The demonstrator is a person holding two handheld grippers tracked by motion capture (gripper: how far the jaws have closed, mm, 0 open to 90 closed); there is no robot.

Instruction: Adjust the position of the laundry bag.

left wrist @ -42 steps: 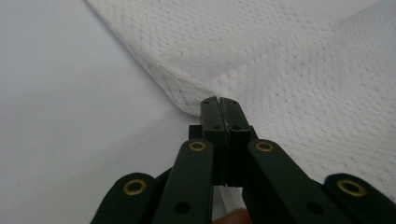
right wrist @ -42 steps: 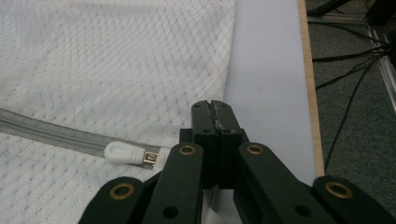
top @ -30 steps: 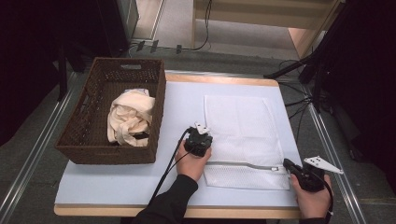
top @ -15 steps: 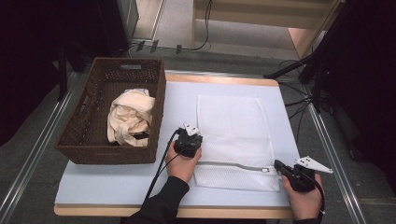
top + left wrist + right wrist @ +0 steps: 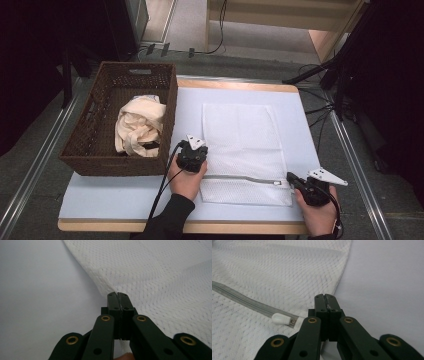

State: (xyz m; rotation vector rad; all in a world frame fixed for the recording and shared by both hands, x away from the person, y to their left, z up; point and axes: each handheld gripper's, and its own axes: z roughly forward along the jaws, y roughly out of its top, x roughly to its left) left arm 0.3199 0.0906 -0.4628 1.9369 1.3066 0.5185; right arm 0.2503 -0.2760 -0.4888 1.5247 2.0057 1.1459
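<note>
A white mesh laundry bag (image 5: 239,140) lies flat on the pale table (image 5: 125,197), with a grey zipper (image 5: 240,179) running across its near end. My left gripper (image 5: 199,162) is at the bag's left edge. In the left gripper view the gripper (image 5: 117,295) is shut, pinching a raised fold of the mesh (image 5: 160,277). My right gripper (image 5: 290,178) sits at the zipper's right end. In the right gripper view the gripper (image 5: 326,297) is shut at the bag's edge, with the white zipper end cap (image 5: 279,318) just left of it.
A dark wicker basket (image 5: 120,167) stands on the table's left side and holds a crumpled cream cloth (image 5: 140,125). Metal rails run along the floor on both sides. Black stands and cables are at the right, past the table's edge.
Both hands have moved left, and the mesh bag has slid left with them, closer to the basket. Both grippers have stayed shut.
</note>
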